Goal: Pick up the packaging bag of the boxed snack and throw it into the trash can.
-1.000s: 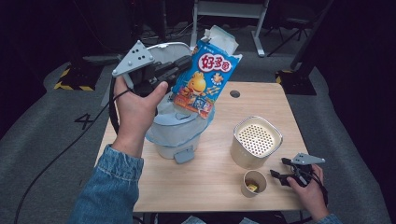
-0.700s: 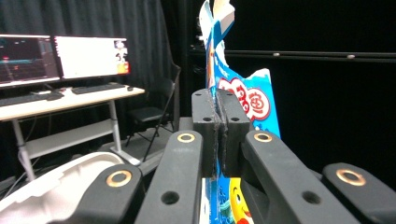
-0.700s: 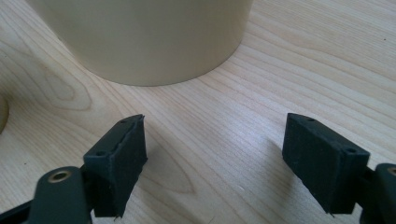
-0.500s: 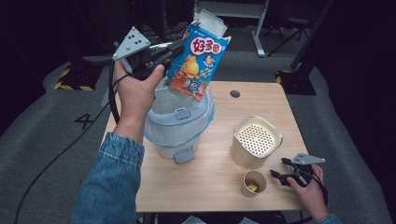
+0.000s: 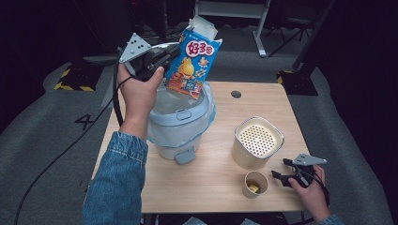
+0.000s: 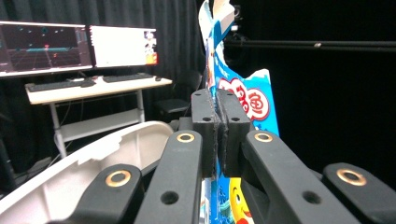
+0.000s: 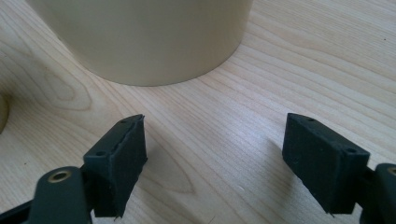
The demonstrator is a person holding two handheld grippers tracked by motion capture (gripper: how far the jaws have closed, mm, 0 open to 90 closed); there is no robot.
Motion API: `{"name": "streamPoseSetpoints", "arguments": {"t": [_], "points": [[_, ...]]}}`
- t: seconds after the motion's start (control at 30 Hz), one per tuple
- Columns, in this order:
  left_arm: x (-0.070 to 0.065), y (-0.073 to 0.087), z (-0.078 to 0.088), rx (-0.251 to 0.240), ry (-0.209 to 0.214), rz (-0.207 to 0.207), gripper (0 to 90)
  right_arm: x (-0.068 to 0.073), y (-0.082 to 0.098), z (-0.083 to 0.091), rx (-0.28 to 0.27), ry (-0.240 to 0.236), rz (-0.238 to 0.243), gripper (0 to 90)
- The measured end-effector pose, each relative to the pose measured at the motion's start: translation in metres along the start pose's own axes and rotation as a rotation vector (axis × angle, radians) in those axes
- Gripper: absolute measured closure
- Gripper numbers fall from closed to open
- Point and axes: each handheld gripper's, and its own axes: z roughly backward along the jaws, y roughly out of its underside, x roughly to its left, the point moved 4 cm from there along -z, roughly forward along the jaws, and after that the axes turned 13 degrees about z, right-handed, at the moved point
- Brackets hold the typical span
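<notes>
Jaws tight on blue snack bag (image 6: 243,107), white bin lid (image 6: 93,163) below-left.

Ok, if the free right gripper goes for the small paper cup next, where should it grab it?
Probably the rim wall, from above. The paper cup stands upright and open-topped near the table's front edge, with something small and yellow inside. The tall perforated-top canister stands close behind it, so a sideways approach from there looks cramped. The right gripper, jaws open, already sits just beside the cup.
</notes>
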Motion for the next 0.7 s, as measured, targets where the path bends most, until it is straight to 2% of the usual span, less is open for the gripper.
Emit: {"name": "streamPoseSetpoints", "arguments": {"t": [0.2, 0.7], "points": [[0.005, 0.012, -0.003, 0.029, -0.036, -0.002, 87.1, 0.0, 0.0, 0.0, 0.0, 0.0, 0.002, 22.0], [0.011, 0.028, -0.001, 0.065, -0.039, 0.004, 86.9, 0.0, 0.0, 0.0, 0.001, 0.001, 0.003, 22.0]]}}
